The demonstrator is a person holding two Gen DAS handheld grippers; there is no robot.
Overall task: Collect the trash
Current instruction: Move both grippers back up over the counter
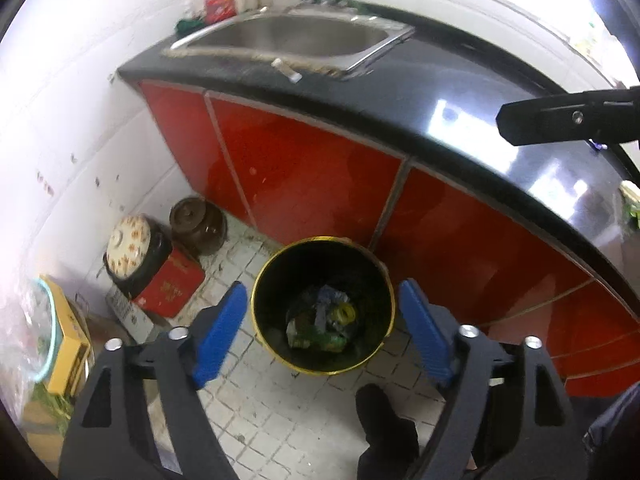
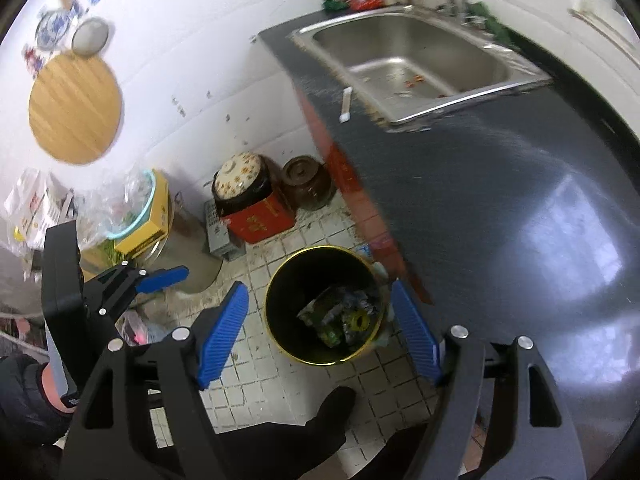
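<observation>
Trash lies in the bottom of a black gold-rimmed bin on the tiled floor, just beside the red cabinet doors under the dark tabletop. Left gripper & right gripper both hover above the bin, jaws wide w/ nothing between them. Steel sink sits further along the tabletop.

Bin on floor, directly ahead between left tool fingers, trash inside. Worktop beyond and right of bin, sink set in its far end. Jars and box ahead-left by wall.
</observation>
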